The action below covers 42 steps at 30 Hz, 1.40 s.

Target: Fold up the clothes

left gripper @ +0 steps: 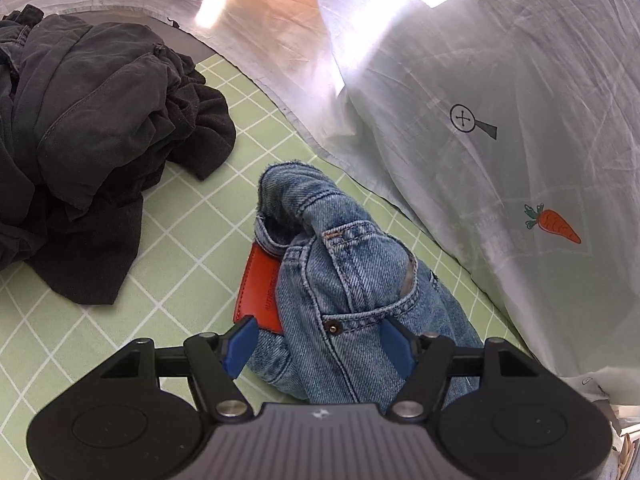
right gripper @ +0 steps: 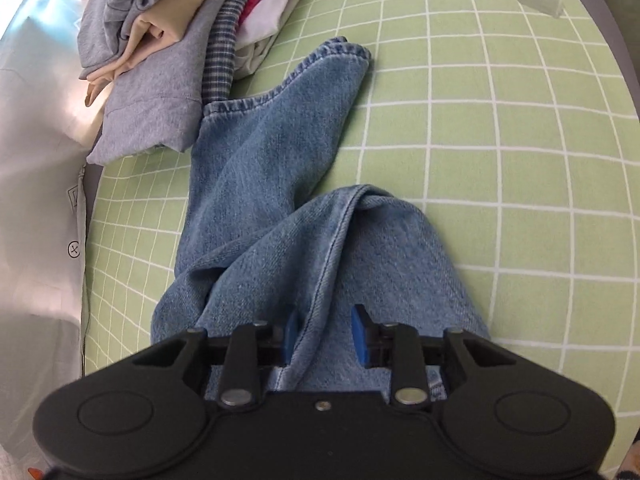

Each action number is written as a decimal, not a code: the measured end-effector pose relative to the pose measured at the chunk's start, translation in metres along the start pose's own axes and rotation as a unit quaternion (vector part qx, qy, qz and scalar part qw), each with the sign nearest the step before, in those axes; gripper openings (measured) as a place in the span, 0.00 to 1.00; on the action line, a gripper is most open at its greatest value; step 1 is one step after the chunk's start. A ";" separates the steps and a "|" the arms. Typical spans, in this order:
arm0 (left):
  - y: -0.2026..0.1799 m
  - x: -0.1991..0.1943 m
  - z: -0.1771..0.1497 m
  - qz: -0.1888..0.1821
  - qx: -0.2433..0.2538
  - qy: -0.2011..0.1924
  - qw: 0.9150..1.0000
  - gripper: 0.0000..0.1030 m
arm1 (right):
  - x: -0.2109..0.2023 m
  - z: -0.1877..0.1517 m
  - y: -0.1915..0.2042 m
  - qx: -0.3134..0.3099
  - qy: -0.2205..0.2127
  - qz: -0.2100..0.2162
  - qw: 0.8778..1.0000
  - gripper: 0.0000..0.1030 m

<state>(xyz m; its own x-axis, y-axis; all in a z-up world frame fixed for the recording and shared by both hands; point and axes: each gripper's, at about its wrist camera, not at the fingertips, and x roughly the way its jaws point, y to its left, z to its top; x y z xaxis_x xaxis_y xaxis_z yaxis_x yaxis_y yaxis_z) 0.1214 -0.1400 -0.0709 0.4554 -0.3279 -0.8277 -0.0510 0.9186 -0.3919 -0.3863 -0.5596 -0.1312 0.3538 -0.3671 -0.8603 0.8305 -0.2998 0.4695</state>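
Cataloguing, left wrist view: blue jeans (left gripper: 344,280) bunched at the waist on the green grid mat (left gripper: 192,232), near the mat's edge where a white sheet (left gripper: 500,80) hangs
Left gripper (left gripper: 318,346): blue pads spread wide either side of the pocket area of the denim; jaws apart, nothing pinched
Red leather patch (left gripper: 262,290): on the waistband, just beside the left pad
Dark garment pile (left gripper: 88,128): crumpled heap on the mat, apart from the jeans, toward the far corner
Sheet markings: crossed circles and a carrot print (left gripper: 554,224)
Right wrist view: jeans legs (right gripper: 280,184) stretched away across the mat (right gripper: 500,160), hems reaching the far side
Right gripper (right gripper: 325,336): blue pads partly closed around a raised fold of denim; a firm clamp cannot be told
Folded clothes stack (right gripper: 180,40): grey, beige, checked and white pieces at the mat's far edge, touching one hem
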 end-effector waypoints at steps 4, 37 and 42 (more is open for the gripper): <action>-0.006 0.009 0.003 0.010 0.009 0.000 1.000 0.69 | 0.012 0.002 0.002 0.013 0.005 0.020 1.000 0.30; 0.039 -0.061 -0.020 -0.005 -0.006 -0.022 1.000 0.21 | 0.028 0.015 0.106 -0.143 -0.014 0.113 0.983 0.12; 0.089 -0.109 -0.059 -0.004 -0.032 -0.037 0.999 0.21 | -0.024 0.015 0.062 -0.143 -0.042 0.137 0.979 0.08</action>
<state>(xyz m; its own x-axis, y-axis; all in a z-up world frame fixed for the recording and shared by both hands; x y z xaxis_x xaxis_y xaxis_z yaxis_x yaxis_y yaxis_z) 0.0144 -0.0350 -0.0391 0.5198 -0.3160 -0.7937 -0.1021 0.8994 -0.4250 -0.3495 -0.5831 -0.0783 0.5540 -0.4749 -0.6838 0.7996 0.0747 0.5959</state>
